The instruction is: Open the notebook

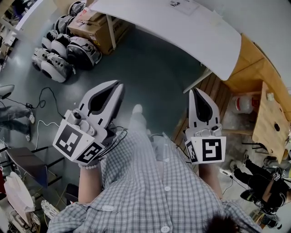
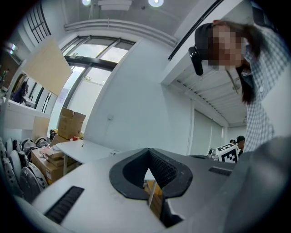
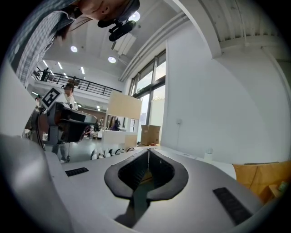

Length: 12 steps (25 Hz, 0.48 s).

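A person's checked shirt (image 1: 150,191) fills the bottom of the head view. Just ahead, the left tongs (image 1: 118,84) and the right tongs (image 1: 194,91) point level over the grey floor (image 1: 154,68). Both are closed tight, with nothing between them. Beyond stands a white table (image 1: 191,36) with a flat printed thing (image 1: 179,5) near its far edge. Whether that is the notebook cannot be told. Cardboard boxes (image 1: 93,27) sit at the table's left end.
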Available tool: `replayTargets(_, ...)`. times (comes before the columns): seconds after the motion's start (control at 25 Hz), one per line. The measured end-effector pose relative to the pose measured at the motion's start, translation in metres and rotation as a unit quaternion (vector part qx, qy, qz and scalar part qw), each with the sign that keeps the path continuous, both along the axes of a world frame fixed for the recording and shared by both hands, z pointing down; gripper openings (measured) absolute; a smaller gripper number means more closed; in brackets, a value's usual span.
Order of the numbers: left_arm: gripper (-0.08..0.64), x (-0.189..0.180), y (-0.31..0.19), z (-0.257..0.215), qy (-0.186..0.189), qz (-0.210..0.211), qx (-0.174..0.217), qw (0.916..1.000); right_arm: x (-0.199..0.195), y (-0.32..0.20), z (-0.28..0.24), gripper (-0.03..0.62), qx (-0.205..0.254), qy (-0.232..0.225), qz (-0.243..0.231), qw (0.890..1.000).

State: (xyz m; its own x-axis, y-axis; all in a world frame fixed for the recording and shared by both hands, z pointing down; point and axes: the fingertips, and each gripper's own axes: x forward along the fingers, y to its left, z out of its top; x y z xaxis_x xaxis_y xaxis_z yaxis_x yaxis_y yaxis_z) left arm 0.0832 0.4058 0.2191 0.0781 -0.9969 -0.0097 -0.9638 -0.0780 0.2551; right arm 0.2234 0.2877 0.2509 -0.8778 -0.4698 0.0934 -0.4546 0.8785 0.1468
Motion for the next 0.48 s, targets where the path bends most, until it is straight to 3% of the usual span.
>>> replayTargets(0.48,0.008,-0.042,-0.062,0.009,0.015,0.044,-0.009,0.9989,-0.043,-0.044,0.006,0.021,-0.003,0.021,0.027,0.999)
